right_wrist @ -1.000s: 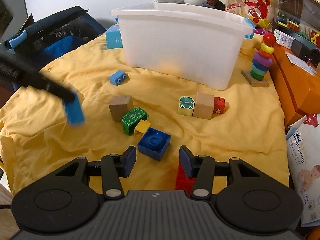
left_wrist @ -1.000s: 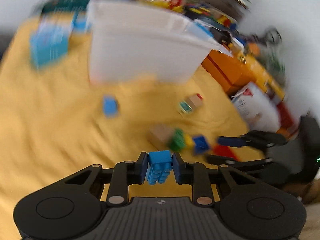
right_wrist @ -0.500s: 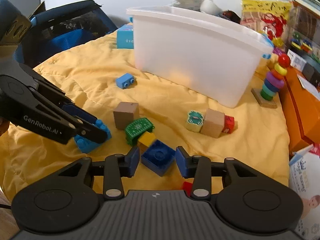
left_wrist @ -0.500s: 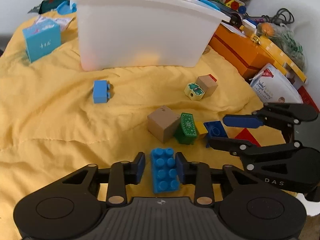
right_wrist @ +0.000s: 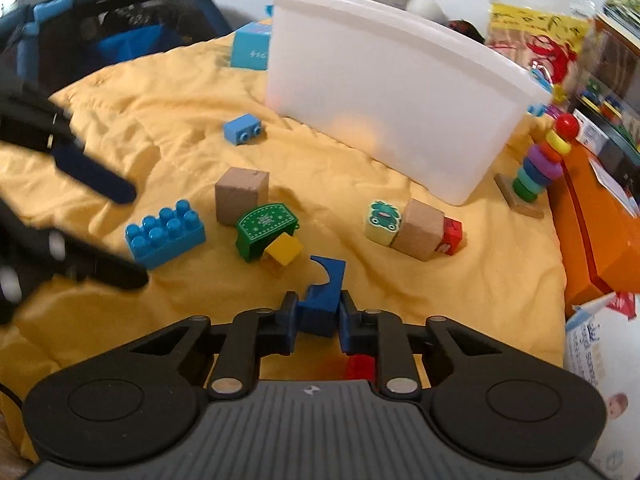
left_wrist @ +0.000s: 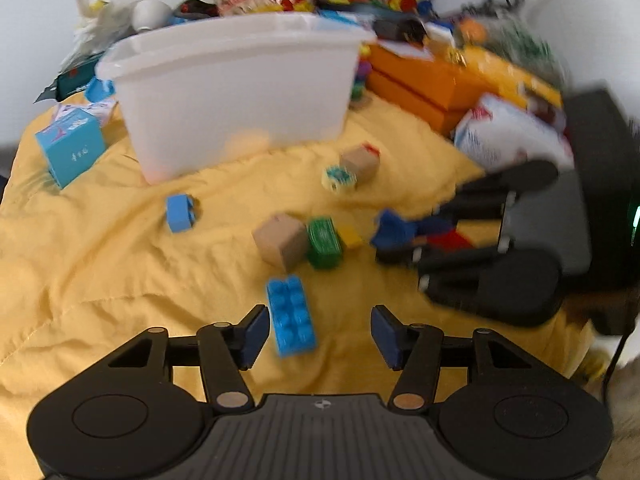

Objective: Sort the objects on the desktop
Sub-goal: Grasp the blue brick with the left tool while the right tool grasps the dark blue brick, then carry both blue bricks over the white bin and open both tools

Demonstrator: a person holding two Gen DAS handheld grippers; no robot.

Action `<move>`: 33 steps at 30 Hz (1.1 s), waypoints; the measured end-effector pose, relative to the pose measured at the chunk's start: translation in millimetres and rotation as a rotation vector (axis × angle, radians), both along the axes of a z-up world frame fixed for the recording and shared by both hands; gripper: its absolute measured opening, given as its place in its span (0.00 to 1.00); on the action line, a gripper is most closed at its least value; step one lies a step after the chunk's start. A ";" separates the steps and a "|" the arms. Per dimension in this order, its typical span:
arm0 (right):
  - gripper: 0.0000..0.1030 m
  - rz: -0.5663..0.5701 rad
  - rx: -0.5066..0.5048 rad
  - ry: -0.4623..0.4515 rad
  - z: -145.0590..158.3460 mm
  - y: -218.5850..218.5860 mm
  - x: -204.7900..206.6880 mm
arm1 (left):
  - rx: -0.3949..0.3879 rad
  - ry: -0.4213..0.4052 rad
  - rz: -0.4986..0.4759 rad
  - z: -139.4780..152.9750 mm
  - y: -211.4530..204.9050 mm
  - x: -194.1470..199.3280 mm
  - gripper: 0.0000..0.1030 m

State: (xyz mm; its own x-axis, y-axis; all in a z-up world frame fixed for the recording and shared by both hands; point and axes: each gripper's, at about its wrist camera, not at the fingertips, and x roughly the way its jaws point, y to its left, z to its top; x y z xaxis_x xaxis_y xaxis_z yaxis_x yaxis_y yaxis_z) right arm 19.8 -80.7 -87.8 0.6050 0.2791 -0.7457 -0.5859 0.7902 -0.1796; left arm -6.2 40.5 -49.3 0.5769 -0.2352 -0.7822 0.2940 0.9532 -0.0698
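My left gripper [left_wrist: 318, 334] stands open just above the yellow cloth. A light blue studded brick [left_wrist: 291, 315] lies loose between its fingers, close to the left one. The same light blue brick [right_wrist: 165, 233] shows at the left of the right wrist view, beside the left gripper's dark fingers [right_wrist: 94, 178]. My right gripper [right_wrist: 318, 320] is shut on a dark blue square brick [right_wrist: 322, 300], lifted off the cloth and tilted. Nearby lie a wooden cube [right_wrist: 241, 195], a green arch piece [right_wrist: 265, 230] and a small yellow block [right_wrist: 284, 249].
A white plastic bin [right_wrist: 396, 96] stands at the back on the yellow cloth [right_wrist: 168, 92]. A frog block, wooden cube and red block [right_wrist: 414, 228] lie in a row. A small blue brick [right_wrist: 243, 129], ring stacker [right_wrist: 536, 168], orange boxes [left_wrist: 420, 80] and a red brick [right_wrist: 360, 366] surround them.
The left gripper opened and drew back, leaving the light blue brick on the cloth. The right gripper closed on the dark blue square brick and lifted it.
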 end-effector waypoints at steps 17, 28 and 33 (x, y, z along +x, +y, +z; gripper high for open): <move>0.36 -0.150 0.303 0.354 4.9 -34.6 9.0 | 0.007 0.045 0.065 -15.6 7.9 -1.2 0.58; 0.46 -0.091 0.134 0.158 18.8 -24.9 -5.9 | -0.013 0.037 0.075 -14.8 6.7 8.1 0.58; 0.46 -0.082 0.106 0.159 9.9 -19.0 -4.0 | 0.000 0.038 0.051 -20.6 1.8 20.9 0.54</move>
